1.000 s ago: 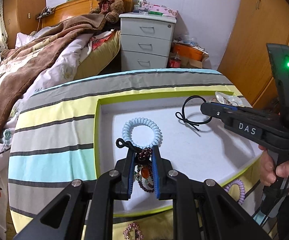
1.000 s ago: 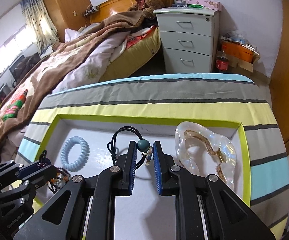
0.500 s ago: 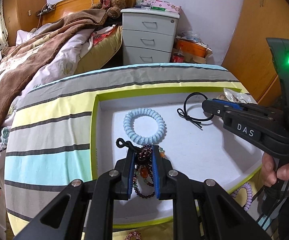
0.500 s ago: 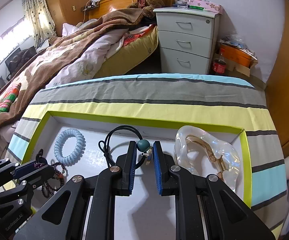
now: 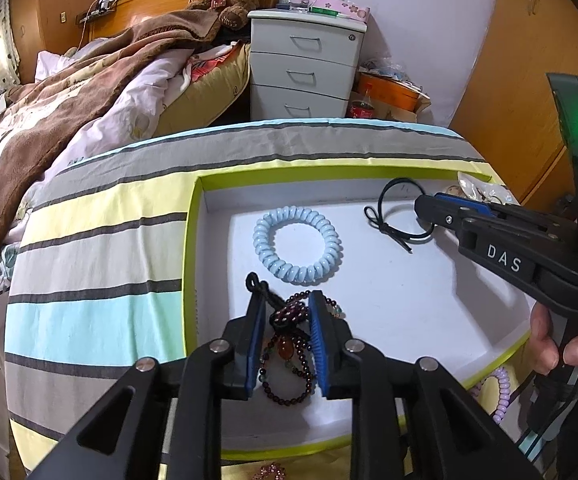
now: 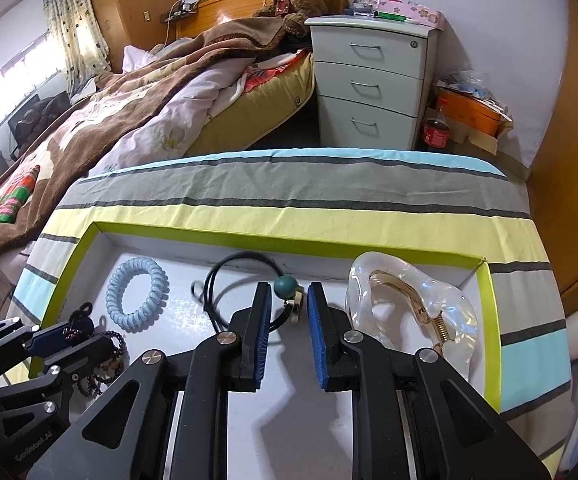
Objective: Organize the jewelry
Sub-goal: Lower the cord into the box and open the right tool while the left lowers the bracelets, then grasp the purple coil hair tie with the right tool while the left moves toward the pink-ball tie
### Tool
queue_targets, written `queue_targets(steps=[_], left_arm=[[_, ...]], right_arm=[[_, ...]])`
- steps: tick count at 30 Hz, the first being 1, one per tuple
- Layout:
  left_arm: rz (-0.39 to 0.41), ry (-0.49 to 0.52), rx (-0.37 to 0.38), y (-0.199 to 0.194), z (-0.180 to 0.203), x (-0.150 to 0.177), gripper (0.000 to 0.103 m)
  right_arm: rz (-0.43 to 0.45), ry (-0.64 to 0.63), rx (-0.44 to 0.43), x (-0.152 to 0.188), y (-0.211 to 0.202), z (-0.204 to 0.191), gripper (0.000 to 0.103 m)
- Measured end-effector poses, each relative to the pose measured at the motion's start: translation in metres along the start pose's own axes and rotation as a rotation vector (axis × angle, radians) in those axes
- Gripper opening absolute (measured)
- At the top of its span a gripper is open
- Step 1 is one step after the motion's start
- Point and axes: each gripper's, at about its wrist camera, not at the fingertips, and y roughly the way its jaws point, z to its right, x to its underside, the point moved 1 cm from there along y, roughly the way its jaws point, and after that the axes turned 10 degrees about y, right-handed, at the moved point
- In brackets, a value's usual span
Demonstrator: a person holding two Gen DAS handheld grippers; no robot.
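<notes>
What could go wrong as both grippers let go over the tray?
The left gripper, jaws just opening, straddles the dark red bead bracelet; its black cord lies against a pad and may snag on lifting. The right gripper, also opening, brackets the black hair tie bead; it could drag into the clear hair claw.

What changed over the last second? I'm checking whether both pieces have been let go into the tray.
Both grippers' jaws have just been opening. The left gripper has let go of the dark bead bracelet, the right gripper of the black hair tie; each piece lies between its pads. The blue coil tie, clear hair claw and tray stayed put.
</notes>
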Motion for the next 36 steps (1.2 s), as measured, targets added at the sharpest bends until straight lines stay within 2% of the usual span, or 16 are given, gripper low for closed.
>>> queue_targets(steps=[5,9,16,26,36], left_arm=[[-0.007,0.001,-0.002,0.001,0.001,0.001,0.034],[-0.004,0.001,-0.005,-0.001,0.002,0.001,0.037],[0.003,-0.001,-0.01,-0.005,0.003,0.001,0.051],[0.026,0.001,-0.021,-0.022,0.007,0.004,0.057],[0.082,-0.017,-0.043,-0.061,0.008,0.019,0.061]], right_arm=[[0.004,0.0,-0.001,0.0,-0.002,0.001,0.024],[0.008,0.002,-0.006,0.0,-0.003,0.002,0.025],[0.028,0.001,-0.008,0.002,-0.014,0.002,0.026],[0.069,0.014,-0.03,0.009,-0.04,0.002,0.026],[0.133,0.016,-0.064,0.031,-0.085,0.005,0.028]])
